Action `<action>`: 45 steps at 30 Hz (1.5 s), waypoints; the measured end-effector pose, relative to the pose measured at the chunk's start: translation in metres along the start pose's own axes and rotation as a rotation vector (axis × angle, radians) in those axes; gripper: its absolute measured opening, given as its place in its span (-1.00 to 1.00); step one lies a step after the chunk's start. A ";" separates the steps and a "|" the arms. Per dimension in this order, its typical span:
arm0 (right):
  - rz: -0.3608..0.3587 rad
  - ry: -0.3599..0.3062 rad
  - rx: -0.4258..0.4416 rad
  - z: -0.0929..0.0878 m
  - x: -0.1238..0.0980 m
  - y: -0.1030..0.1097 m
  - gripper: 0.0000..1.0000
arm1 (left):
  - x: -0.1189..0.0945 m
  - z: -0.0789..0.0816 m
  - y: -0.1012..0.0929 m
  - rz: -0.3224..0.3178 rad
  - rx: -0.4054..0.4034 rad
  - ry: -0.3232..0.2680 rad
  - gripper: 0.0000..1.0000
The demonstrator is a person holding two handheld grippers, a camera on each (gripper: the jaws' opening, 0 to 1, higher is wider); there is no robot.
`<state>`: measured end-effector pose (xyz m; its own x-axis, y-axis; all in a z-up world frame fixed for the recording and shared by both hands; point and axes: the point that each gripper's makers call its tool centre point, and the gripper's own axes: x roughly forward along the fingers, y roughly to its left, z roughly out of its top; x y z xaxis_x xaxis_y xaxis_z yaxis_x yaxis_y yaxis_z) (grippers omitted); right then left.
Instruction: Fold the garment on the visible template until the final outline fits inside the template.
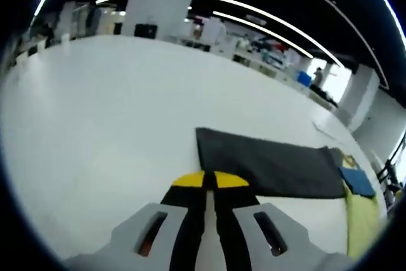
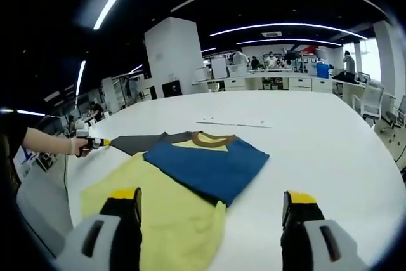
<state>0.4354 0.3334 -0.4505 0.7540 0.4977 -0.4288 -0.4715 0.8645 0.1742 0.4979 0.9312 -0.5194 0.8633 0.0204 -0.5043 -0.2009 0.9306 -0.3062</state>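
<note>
The garment lies flat on the white table (image 2: 317,150). It has a yellow body (image 2: 158,214), a blue part (image 2: 209,163) folded over it, a brown collar (image 2: 212,139) and a dark grey sleeve (image 2: 136,141) stretched out to the left. My right gripper (image 2: 211,198) hangs open above the garment's near edge. A hand holds my left gripper (image 2: 95,143) at the sleeve's tip. In the left gripper view, my left gripper (image 1: 209,179) is shut, its yellow tips at the corner of the dark grey sleeve (image 1: 273,166). Nothing shows between them. Blue (image 1: 356,181) and yellow (image 1: 363,220) cloth lie beyond.
Thin pale marks (image 2: 235,124) lie on the table behind the garment. Past the table's far edge stand a white pillar (image 2: 171,55), desks, chairs (image 2: 371,103) and people. The table's left edge (image 2: 44,182) runs close to the person's arm.
</note>
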 end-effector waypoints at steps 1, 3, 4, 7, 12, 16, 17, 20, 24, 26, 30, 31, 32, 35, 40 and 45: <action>0.001 0.001 -0.001 -0.002 0.001 -0.002 0.84 | 0.000 0.000 0.000 -0.002 -0.003 -0.001 -0.99; 0.002 0.004 0.003 -0.004 0.000 -0.004 0.84 | -0.001 0.001 -0.003 -0.021 -0.007 -0.004 -0.99; 0.002 0.004 0.005 -0.005 0.000 -0.005 0.84 | -0.002 0.001 -0.005 -0.027 -0.005 -0.005 -0.99; 0.001 -0.001 0.011 -0.005 -0.001 -0.007 0.83 | -0.002 0.005 -0.010 -0.056 -0.032 -0.017 -1.00; -0.004 -0.013 0.017 -0.004 -0.003 -0.011 0.81 | -0.006 0.016 -0.034 -0.133 -0.071 -0.055 -1.00; -0.004 -0.021 0.018 -0.003 -0.004 -0.014 0.79 | -0.002 0.030 -0.047 -0.185 -0.058 -0.084 -1.00; -0.005 -0.025 0.018 -0.003 -0.005 -0.014 0.79 | -0.002 0.033 -0.051 -0.192 -0.053 -0.094 -1.00; -0.003 -0.034 0.026 -0.004 -0.006 -0.016 0.78 | -0.009 0.045 -0.073 -0.231 -0.074 -0.128 -1.00; -0.004 -0.041 0.030 -0.005 -0.008 -0.018 0.78 | -0.014 0.052 -0.096 -0.273 -0.068 -0.144 -1.00; -0.008 -0.047 0.035 -0.007 -0.010 -0.018 0.78 | -0.014 0.053 -0.116 -0.314 -0.067 -0.138 -1.00; -0.007 -0.052 0.048 -0.013 -0.011 -0.023 0.78 | -0.022 0.048 -0.150 -0.371 -0.075 -0.143 -1.00; -0.004 -0.050 0.056 -0.015 -0.011 -0.025 0.78 | -0.023 0.045 -0.160 -0.387 -0.073 -0.133 -1.00; -0.003 -0.050 0.059 -0.016 -0.011 -0.025 0.78 | -0.024 0.044 -0.167 -0.400 -0.073 -0.129 -1.00; 0.001 -0.060 0.067 -0.017 -0.013 -0.024 0.78 | -0.027 0.041 -0.192 -0.445 -0.067 -0.119 -1.00; 0.002 -0.080 0.090 -0.018 -0.016 -0.029 0.78 | -0.022 0.040 -0.226 -0.511 -0.090 -0.101 -1.00; 0.000 -0.086 0.080 -0.019 -0.019 -0.025 0.79 | -0.019 0.037 -0.256 -0.560 -0.091 -0.093 -1.00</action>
<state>0.4243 0.3015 -0.4634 0.7920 0.4989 -0.3519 -0.4360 0.8657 0.2460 0.5502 0.7057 -0.4018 0.8855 -0.4311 -0.1734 0.2636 0.7733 -0.5767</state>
